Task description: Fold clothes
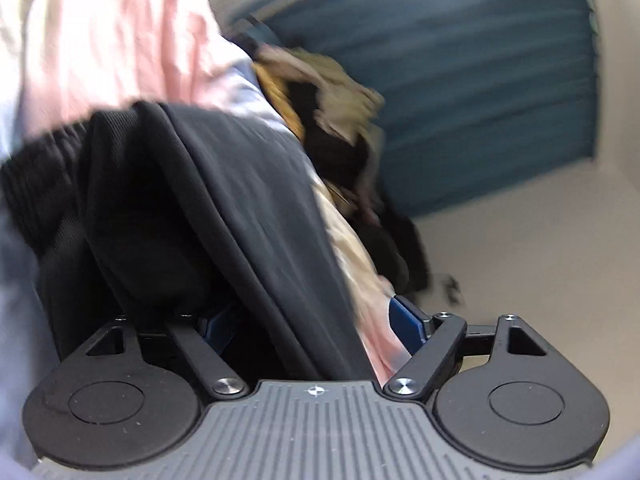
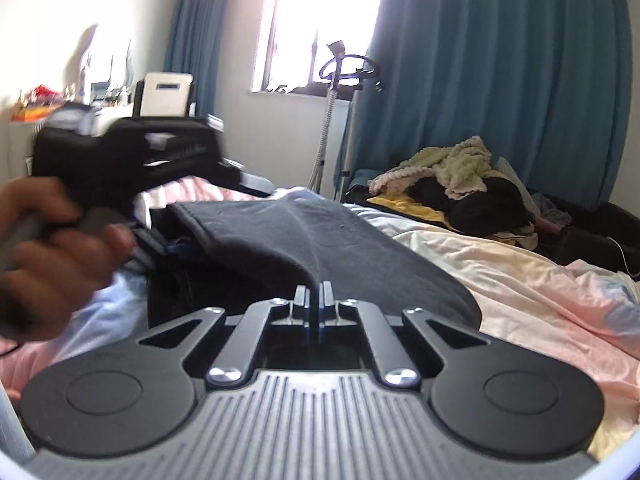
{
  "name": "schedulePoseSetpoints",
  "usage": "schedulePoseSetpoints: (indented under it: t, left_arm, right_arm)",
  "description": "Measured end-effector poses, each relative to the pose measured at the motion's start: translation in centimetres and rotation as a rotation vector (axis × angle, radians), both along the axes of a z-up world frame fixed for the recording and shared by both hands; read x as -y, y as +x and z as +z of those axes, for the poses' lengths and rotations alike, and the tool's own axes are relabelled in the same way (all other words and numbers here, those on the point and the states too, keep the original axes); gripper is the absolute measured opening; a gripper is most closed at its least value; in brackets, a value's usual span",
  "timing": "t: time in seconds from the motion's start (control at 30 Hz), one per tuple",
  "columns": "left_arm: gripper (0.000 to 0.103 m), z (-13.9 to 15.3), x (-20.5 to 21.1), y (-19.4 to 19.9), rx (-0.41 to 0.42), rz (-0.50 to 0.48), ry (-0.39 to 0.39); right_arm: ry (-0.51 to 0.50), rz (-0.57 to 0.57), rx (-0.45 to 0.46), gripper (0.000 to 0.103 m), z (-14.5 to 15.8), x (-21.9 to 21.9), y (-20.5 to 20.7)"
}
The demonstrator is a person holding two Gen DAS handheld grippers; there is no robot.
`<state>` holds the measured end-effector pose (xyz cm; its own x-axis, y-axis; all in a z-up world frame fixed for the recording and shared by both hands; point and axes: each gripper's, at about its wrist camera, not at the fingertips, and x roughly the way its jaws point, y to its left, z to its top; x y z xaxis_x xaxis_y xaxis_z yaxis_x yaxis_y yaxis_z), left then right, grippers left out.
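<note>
Pinching dark garment [image 2: 320, 248] fold: right gripper [image 2: 314, 300] | creased, draped over bed [image 2: 520, 280] | left gripper [image 1: 312, 320] fingers spread, cloth between.

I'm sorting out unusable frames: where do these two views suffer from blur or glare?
Left wrist view: motion blur smears the clothes pile and pink bedding; the black garment stays fairly readable. Right wrist view: the window is blown out, and the hand is blurred.
</note>
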<state>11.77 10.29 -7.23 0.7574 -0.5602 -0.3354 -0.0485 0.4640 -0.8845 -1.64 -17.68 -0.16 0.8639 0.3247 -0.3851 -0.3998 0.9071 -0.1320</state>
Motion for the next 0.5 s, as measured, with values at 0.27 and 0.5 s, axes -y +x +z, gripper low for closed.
schedulePoseSetpoints:
  t: [0.27, 0.5]
  left_arm:
    - [0.006, -1.5, -3.9, 0.8, 0.003, 0.261, -0.061]
    - [0.006, -1.3, -3.7, 0.5, 0.052, 0.245, -0.139]
  right_arm:
    - [-0.127, 0.022, -0.011, 0.011, -2.4, -1.7, -0.6]
    - [-0.258, 0.047, 0.103, 0.061, -3.9, -5.4, -0.2]
